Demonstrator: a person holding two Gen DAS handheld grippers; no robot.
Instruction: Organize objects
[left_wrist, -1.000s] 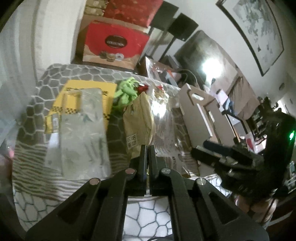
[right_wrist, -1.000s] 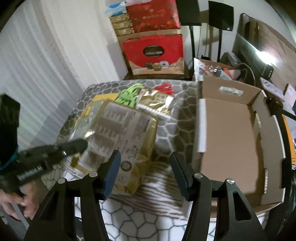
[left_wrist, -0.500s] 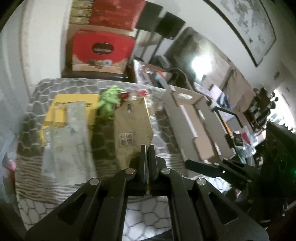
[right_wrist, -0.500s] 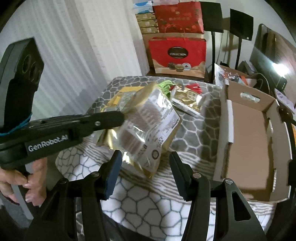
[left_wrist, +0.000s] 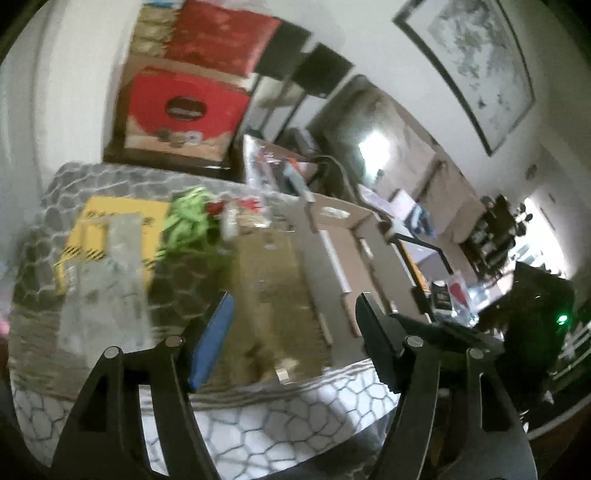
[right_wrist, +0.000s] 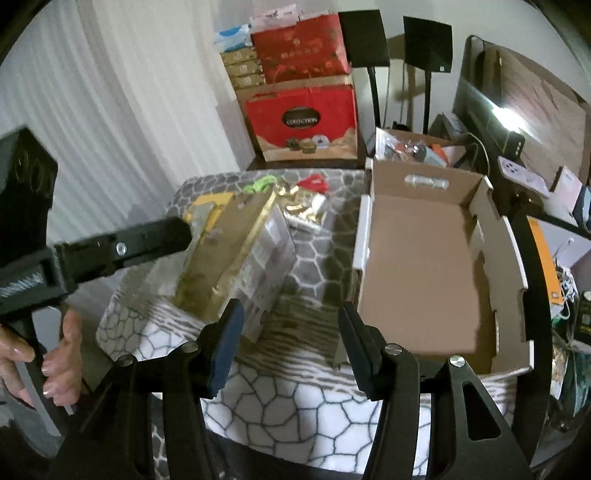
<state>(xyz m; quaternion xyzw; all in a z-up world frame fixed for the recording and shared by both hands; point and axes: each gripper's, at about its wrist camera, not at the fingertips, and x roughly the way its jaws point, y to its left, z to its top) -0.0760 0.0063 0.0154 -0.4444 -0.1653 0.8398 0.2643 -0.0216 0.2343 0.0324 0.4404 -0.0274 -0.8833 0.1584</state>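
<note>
On the table draped with a grey-and-white honeycomb-patterned cloth (right_wrist: 317, 417), a gold foil snack bag with a printed back panel (right_wrist: 236, 266) sits tilted on its edge, left of centre in the right wrist view. The left gripper (left_wrist: 293, 314) has its jaws opening; in its own view the blue-padded left finger and the black right finger stand well apart, with the blurred gold bag (left_wrist: 273, 295) showing between and beyond them, and neither pad appears to press on it. In the right wrist view that same gripper reaches in from the left, its black finger (right_wrist: 147, 240) ending just beside the bag's far upper corner; whether it touches there cannot be told. A person's hand (right_wrist: 55, 362) grips its handle at the near left.

The right gripper (right_wrist: 290, 332) hangs over the near part of the cloth with its fingers about half spread and nothing between them; its left pad is near the bag's near lower edge without clear contact.

To the right stands an open brown cardboard box with a handle cut-out (right_wrist: 424, 266), its floor bare. Farther back on the cloth lie a flat yellow package (left_wrist: 118, 229), a clear plastic sleeve (left_wrist: 107, 280) over it, a bundle of bright green cord (left_wrist: 188, 218), a small red item (right_wrist: 314, 182) and a smaller crinkled gold packet (right_wrist: 303, 210). Beyond the table, red gift boxes (right_wrist: 303, 118) are stacked against the wall.
</note>
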